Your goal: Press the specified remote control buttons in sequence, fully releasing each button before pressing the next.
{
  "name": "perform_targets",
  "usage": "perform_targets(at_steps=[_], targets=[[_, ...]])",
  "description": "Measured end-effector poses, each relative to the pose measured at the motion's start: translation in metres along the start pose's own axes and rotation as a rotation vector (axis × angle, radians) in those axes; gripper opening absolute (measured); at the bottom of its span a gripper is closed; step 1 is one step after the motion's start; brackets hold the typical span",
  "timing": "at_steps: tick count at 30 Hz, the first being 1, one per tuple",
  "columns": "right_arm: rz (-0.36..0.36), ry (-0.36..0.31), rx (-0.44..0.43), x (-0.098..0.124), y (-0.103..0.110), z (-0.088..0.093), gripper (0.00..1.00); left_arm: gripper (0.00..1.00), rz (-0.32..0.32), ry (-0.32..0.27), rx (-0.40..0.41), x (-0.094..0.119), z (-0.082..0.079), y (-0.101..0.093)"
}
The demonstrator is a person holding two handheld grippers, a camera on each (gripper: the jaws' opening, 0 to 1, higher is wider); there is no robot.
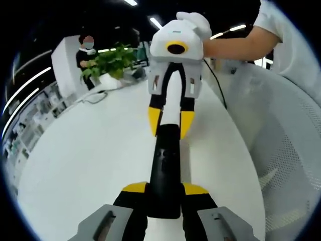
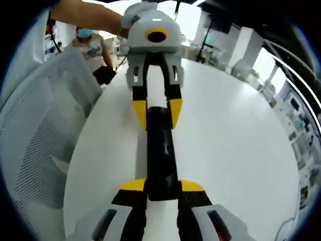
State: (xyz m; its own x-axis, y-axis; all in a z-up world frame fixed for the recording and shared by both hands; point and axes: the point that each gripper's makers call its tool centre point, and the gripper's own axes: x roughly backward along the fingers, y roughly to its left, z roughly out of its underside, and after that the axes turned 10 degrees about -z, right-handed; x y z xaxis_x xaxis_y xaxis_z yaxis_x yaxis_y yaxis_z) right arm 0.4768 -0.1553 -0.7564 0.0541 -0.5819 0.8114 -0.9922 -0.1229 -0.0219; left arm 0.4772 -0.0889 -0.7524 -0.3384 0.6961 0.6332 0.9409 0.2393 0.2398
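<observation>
remote (image 1: 164,175) sits mid-frame over the white table (image 1: 90,160), left gripper (image 1: 165,190) and right gripper (image 1: 170,124) each clamped on one end

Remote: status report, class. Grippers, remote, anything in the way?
Left gripper shut on remote. Right gripper shut on its other end. Remote held over white table. Nothing in the way.

White tongs (image 1: 170,125) with yellow tips; sleeve (image 1: 273,17) seemingly white.

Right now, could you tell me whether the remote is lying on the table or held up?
Held up: the remote is clamped at both ends by the left gripper and right gripper, above the table.
</observation>
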Motion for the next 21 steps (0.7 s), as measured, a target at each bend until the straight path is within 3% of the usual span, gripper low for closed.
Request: perform_targets(at_steps=[11,21], targets=[[0.062,0.015,0.012,0.009,-0.033,-0.002,0.19,0.24,-0.032,-0.017,-0.036,-0.005,-0.005,0.029],[0.099,0.016,0.033,0.015,-0.073,-0.007,0.19,0.24,-0.056,-0.030,-0.054,-0.007,-0.009,0.069]])
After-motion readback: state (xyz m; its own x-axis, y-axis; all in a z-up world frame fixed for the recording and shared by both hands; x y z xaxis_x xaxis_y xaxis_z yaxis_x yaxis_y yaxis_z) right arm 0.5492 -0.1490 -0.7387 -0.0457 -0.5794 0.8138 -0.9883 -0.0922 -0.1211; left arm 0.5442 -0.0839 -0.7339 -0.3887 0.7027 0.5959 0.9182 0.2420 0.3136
